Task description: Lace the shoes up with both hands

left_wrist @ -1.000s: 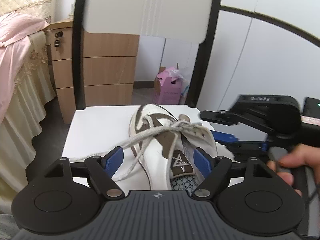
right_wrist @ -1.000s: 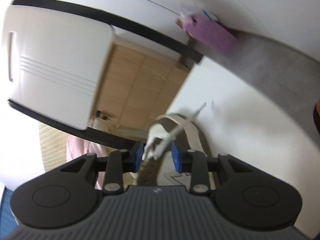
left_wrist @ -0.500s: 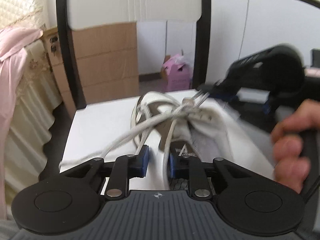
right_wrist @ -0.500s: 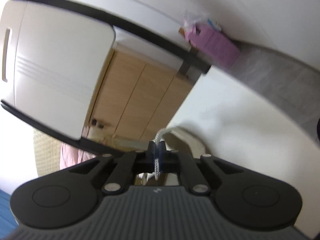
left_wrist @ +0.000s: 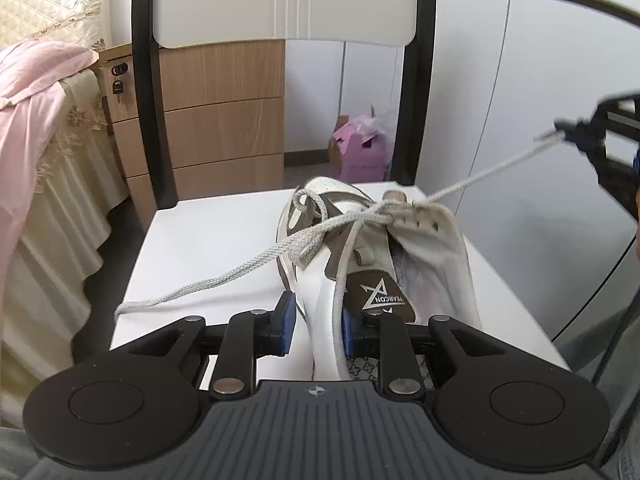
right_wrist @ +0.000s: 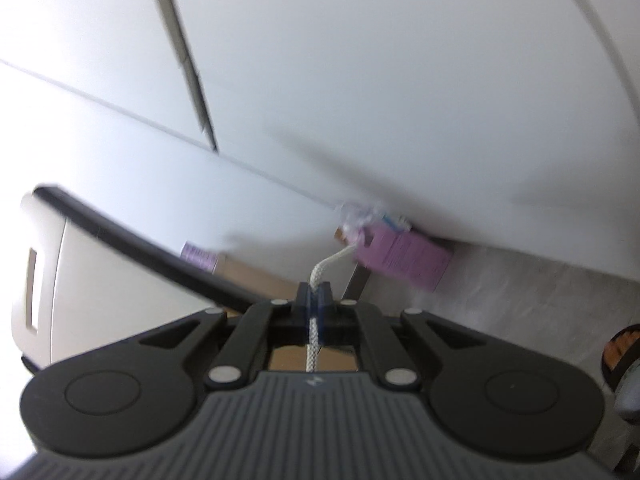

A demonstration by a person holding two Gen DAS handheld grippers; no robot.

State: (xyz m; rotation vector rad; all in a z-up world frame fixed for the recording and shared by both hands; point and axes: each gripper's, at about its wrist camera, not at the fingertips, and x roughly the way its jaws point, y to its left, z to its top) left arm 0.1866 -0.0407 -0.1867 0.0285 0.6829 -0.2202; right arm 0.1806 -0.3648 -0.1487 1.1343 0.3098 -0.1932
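A white and brown shoe (left_wrist: pixel 432 248) lies on the white chair seat (left_wrist: pixel 208 240), its opening toward me. My left gripper (left_wrist: pixel 316 322) is shut on the shoe's left side wall, a lace strand pinched along with it. One grey-white lace (left_wrist: pixel 492 172) runs taut from the eyelets up to the right, where my right gripper (left_wrist: pixel 568 134) holds it. The right wrist view shows the right gripper (right_wrist: pixel 316 304) shut on that lace, with the lace end (right_wrist: pixel 326 266) sticking out past the pads. The other lace end (left_wrist: pixel 224 280) trails loose over the seat to the left.
The chair back (left_wrist: pixel 280 0) rises behind the shoe. Wooden drawers (left_wrist: pixel 224 120) and a bed with pink cloth (left_wrist: pixel 32 100) stand at the left. A pink box (left_wrist: pixel 358 152) sits on the floor beyond the seat. White cupboard doors (left_wrist: pixel 520 80) fill the right.
My left gripper went from open to shut on the shoe's side. The right gripper closed on the lace, then drew it up and away to the right until taut.
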